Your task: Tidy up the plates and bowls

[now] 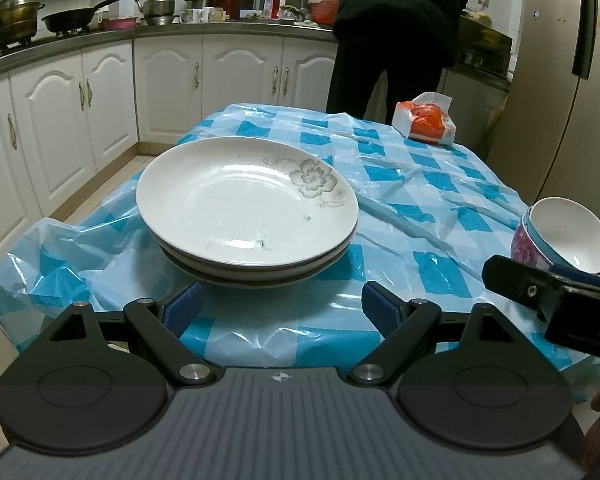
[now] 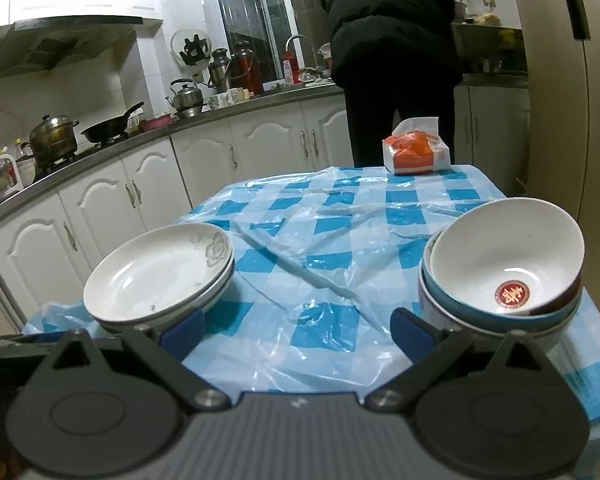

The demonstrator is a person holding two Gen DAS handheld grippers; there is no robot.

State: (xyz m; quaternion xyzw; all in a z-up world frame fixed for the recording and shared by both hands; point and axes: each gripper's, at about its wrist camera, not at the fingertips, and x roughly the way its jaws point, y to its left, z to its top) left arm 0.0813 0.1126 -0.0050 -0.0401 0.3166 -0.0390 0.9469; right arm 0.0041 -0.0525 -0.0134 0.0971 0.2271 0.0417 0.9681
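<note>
Stack of white glazed ceramic plates with grey flower print (image 1: 247, 208) sits on the table's left, nested ceramic bowls, top one white with red seal (image 2: 504, 264), on its right. Judging: heavy, rigid, slick, chippable; grip at the rims. Blue-checked plastic tablecloth (image 1: 420, 200) looks slippery. Left gripper (image 1: 281, 309) and right gripper (image 2: 298, 330) both spread wide, empty.

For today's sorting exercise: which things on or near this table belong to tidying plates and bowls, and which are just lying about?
Belongs to the job:
stack of plates
stack of bowls
left gripper, jaws open
right gripper, jaws open

Just lying about:
tissue pack
checked plastic tablecloth
kettle
frying pan
</note>
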